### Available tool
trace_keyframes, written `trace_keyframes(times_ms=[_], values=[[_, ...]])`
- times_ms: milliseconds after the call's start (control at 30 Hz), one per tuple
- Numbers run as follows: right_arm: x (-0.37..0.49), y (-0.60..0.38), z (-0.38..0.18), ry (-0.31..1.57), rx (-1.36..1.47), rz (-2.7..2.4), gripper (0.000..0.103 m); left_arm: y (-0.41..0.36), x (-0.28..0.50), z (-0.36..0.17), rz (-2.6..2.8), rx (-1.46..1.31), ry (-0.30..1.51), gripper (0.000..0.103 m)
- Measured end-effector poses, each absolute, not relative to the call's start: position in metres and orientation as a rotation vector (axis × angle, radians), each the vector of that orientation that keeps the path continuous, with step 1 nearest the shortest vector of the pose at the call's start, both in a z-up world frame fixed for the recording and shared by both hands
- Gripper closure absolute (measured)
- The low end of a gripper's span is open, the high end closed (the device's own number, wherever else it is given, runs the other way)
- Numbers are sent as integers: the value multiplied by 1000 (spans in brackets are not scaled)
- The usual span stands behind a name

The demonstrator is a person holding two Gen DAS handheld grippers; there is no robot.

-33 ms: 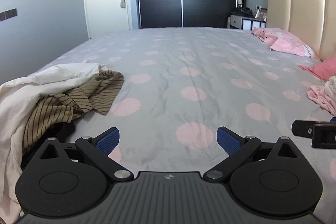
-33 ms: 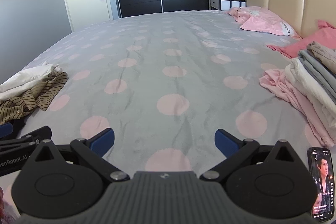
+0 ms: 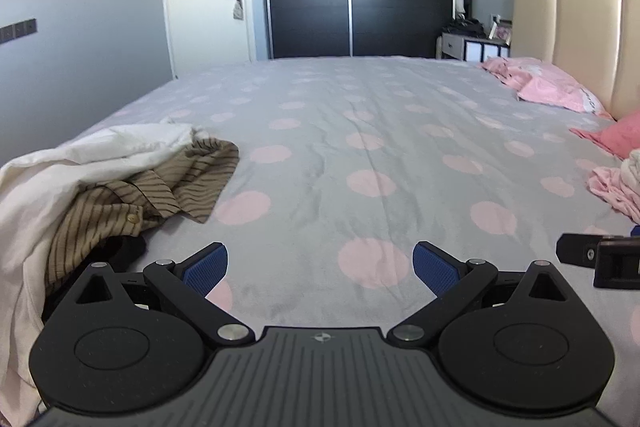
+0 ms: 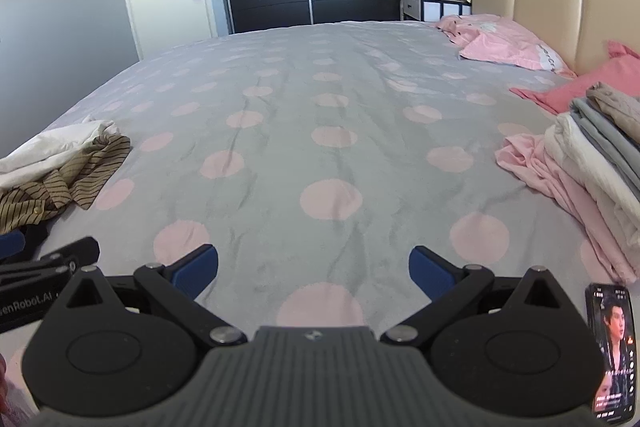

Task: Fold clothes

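Nothing has moved; both claws hover open over the bedspread.

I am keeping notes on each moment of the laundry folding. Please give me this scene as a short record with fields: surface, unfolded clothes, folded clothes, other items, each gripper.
surface: bed cover, grey with pink dots
unfolded clothes: striped shirt under a white garment, heaped at the left edge
folded clothes: stack at the right, pink piece at the bottom
other items: pink pillow by the headboard; phone with lit screen, lower right
left gripper: fingers wide open, nothing between them
right gripper: fingers wide open, nothing between them
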State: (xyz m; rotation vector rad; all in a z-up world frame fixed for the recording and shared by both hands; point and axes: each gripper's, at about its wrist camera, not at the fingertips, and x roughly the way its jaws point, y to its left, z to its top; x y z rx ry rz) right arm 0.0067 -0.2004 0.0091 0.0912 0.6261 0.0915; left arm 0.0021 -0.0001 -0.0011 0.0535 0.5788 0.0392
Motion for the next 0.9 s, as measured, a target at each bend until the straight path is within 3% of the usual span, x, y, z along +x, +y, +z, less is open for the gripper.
trace_keyframes(times_ms=[900], values=[[11, -199, 2, 612, 5, 83, 1, 0, 3, -7, -16, 65, 514, 2]])
